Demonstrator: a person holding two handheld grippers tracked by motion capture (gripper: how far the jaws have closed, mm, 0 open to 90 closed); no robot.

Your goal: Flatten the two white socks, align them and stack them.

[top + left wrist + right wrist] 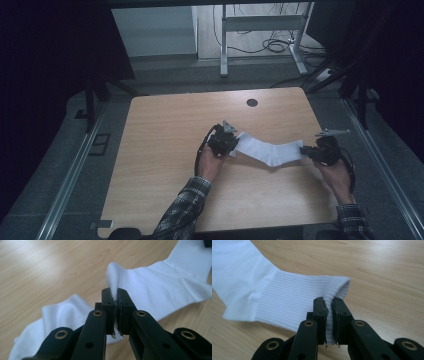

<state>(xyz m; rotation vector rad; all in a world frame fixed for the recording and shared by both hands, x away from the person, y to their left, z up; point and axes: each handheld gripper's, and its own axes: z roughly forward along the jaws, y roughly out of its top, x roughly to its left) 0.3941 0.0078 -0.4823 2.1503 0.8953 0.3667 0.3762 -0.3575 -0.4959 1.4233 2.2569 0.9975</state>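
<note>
Over the table [165, 145] we hold a white sock [270, 151] slung between us: left gripper [231, 145] clamped on its toe, right gripper [306, 151] clamped on its ribbed cuff [294, 302], likely to stretch it flat.

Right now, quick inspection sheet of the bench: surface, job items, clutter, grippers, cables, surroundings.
Surface: wooden table, with a round dark hole near its far edge.
Job's things: one white sock, stretched between the two grippers and sagging in the middle; ribbed cuff at the right end.
Clutter: nothing seen on the tabletop.
Grippers: left gripper shut on a fold of the sock; right gripper shut on the cuff edge.
Cables: black cable looping from the left gripper; loose cables on the floor beyond.
Surroundings: metal desk frame behind, floor rails either side, dark room.
</note>
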